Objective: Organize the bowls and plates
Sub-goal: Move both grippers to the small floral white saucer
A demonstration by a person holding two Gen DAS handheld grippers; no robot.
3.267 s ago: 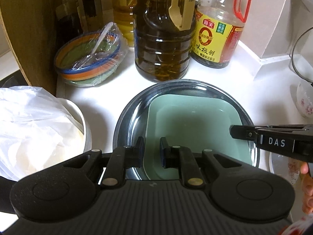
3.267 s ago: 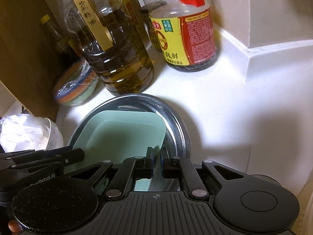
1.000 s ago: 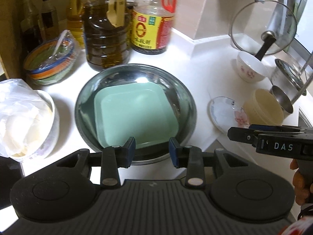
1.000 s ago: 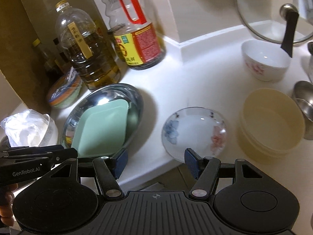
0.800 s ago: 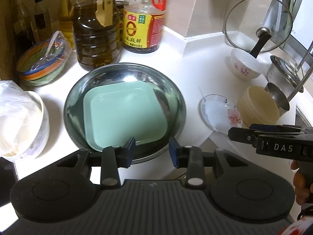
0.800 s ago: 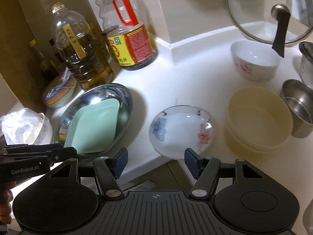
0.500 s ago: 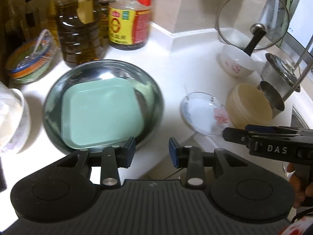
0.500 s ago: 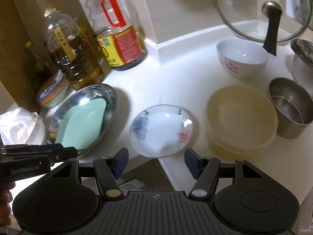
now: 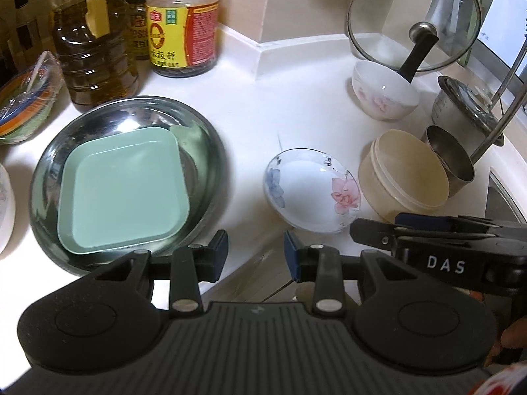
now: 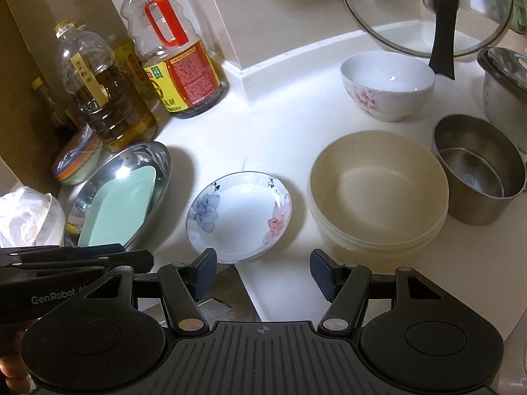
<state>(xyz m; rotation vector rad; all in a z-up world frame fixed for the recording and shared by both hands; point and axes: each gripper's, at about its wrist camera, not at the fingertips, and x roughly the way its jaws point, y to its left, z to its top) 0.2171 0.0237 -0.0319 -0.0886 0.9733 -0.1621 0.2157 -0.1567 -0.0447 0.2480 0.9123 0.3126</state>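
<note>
The right gripper [image 10: 262,273] is being held with its jaws standing wide apart and empty, nothing lying between the pads. Just ahead of them, slightly toward the left pad, the flowered saucer [image 10: 238,215] is resting flat on the white counter [image 10: 280,138], its near rim overhanging the counter's edge. The left gripper [image 9: 255,251] is being carried with its jaws parted more narrowly, also empty; from it the saucer [image 9: 311,194] is lying ahead and off to the right, so the right hand is judged the nearer and better lined up. Being round, the saucer is offering no long axis and is pointing nowhere; its hollow is facing up. The overhanging near rim is judged the likely place for a pinch. The green square plate [image 9: 123,194] is already sitting inside the steel dish [image 9: 210,151] to the left. The cream bowl [image 10: 378,191] is standing just right of the saucer.
</note>
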